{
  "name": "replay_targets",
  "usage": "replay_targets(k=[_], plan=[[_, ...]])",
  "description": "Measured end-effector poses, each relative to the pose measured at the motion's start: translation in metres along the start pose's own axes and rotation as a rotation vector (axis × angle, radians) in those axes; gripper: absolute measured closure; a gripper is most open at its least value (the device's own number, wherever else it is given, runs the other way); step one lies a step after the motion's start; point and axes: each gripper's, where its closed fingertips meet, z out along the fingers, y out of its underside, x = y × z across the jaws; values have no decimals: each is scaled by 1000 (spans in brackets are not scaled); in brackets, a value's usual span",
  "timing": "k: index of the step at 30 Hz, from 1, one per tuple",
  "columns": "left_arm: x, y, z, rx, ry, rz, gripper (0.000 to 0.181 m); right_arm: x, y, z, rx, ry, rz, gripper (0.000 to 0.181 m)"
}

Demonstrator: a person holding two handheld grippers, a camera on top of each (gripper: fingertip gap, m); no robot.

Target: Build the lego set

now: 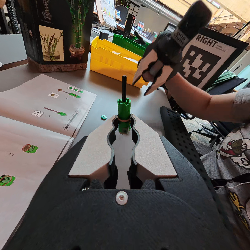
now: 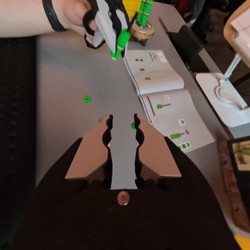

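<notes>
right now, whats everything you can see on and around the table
green stalk piece on a black axle: 1, green with a tan ring, held upright
green round pieces: 2, loose on the table, one by the right gripper's tip
instruction booklet: 1, white, open on the table
set box: 1, dark, standing at the table's far side
yellow bin: 1, behind the stalk
green bin: 1, behind the yellow bin
built bamboo pot: 1, tan pot, green stalks
table: 1, grey
left gripper: shut on the stalk
right gripper: open, above the table
</notes>
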Motion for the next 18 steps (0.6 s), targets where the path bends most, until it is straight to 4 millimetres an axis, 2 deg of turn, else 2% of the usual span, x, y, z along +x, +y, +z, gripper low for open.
replay_targets(k=[2,4,7,13,16,18], plan=[[1,1,0,-7,-6,7,165,-12,22,1,47,-4,128,152],[3,-1,0,-4,0,14,165,-25,46,10,-5,-40,236,151],[7,-2,1,-1,12,18,165,-38,79,21,-140,-40,239,150],[11,1,3,-28,2,55,165,-38,94,32,-177,-11,295,155],[12,1,3,-39,-6,75,165,-37,95,35,-168,-6,307,154],[12,2,3,-43,-9,77,165,-36,95,35,-162,0,313,161]])
